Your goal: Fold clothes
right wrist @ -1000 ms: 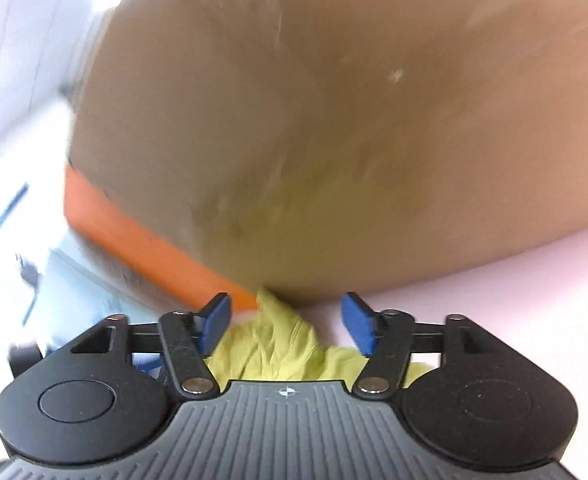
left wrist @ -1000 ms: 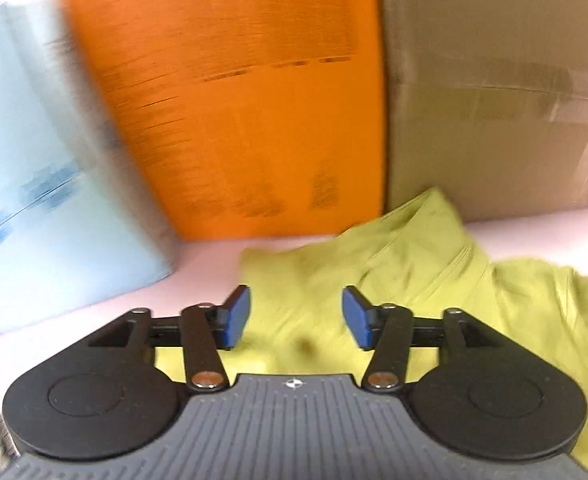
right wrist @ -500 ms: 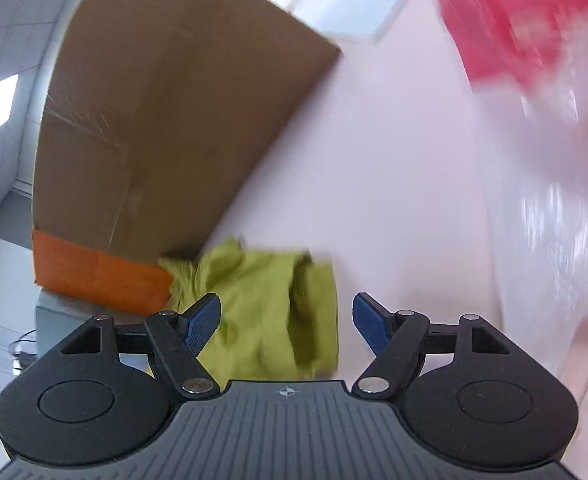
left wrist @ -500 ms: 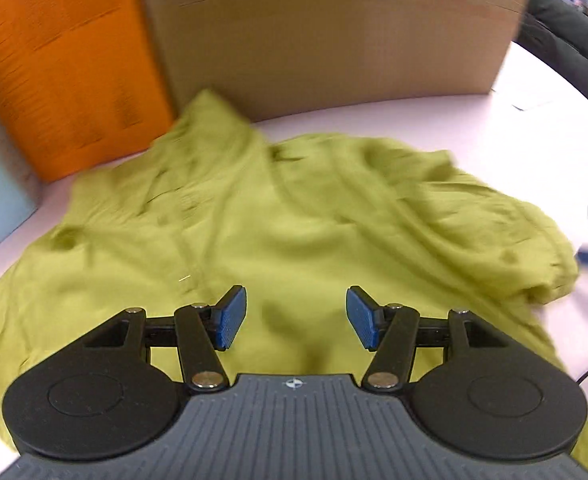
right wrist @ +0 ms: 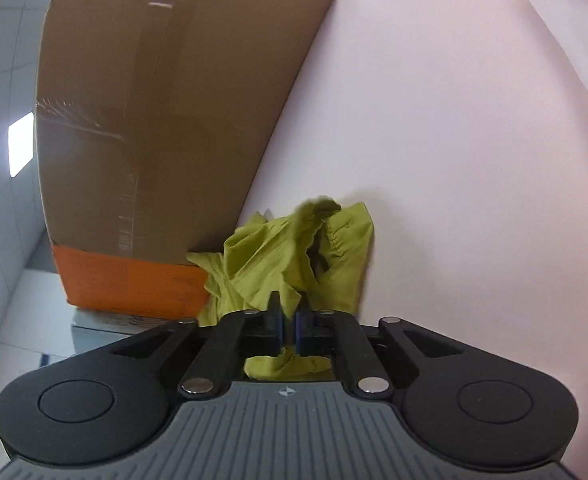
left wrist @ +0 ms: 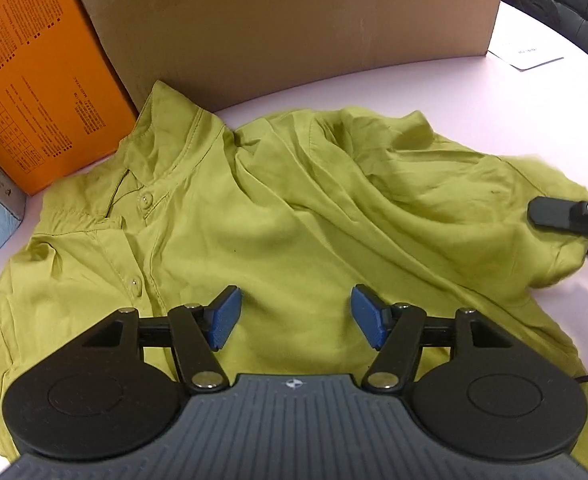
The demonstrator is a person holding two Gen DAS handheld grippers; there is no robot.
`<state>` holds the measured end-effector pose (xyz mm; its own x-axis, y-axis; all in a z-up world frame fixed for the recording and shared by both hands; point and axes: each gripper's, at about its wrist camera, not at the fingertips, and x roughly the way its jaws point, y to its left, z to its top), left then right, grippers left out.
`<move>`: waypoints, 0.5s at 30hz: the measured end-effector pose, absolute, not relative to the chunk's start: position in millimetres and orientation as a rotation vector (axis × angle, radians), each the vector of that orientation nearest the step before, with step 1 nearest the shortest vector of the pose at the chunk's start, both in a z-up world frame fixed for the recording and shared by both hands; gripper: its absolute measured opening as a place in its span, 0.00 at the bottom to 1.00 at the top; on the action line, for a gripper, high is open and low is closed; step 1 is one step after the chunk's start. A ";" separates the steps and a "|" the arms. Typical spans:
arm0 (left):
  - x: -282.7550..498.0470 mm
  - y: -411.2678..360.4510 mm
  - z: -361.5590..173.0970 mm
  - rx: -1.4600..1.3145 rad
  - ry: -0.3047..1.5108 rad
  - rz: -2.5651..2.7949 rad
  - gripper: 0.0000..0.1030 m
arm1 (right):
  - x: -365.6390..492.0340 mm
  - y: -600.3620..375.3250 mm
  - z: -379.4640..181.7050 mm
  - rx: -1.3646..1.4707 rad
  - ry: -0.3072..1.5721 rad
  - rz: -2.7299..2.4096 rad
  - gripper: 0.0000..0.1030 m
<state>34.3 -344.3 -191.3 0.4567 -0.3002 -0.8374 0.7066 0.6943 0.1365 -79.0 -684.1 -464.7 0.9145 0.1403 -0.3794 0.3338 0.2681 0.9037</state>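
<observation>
Left gripper (left wrist: pixel 292 316), jaws apart, above the green shirt (left wrist: pixel 278 216); right gripper (right wrist: pixel 288 326) apparently clamped on its sleeve.

Printed matter is present, but none of it can be read.

- Orange box (left wrist: pixel 34 80): the side panel carries dense blocks of small dark print and a table-like grid. The characters are too small and distorted to make out.
- White sheet of paper (left wrist: pixel 526 54) on the worktop (left wrist: pixel 454 92): one short dark printed line, not readable.
- Hand-held gripper body (left wrist: pixel 294 384): a small round crosshair emblem only, with no lettering.
- Cardboard box (left wrist: pixel 294 20): plain surface with tape strips and no legible marking.
</observation>
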 end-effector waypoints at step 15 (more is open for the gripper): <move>52.8 -341.8 -191.1 0.480 0.934 -0.647 0.80 | -108.2 -737.2 -424.0 0.976 0.398 -0.454 0.56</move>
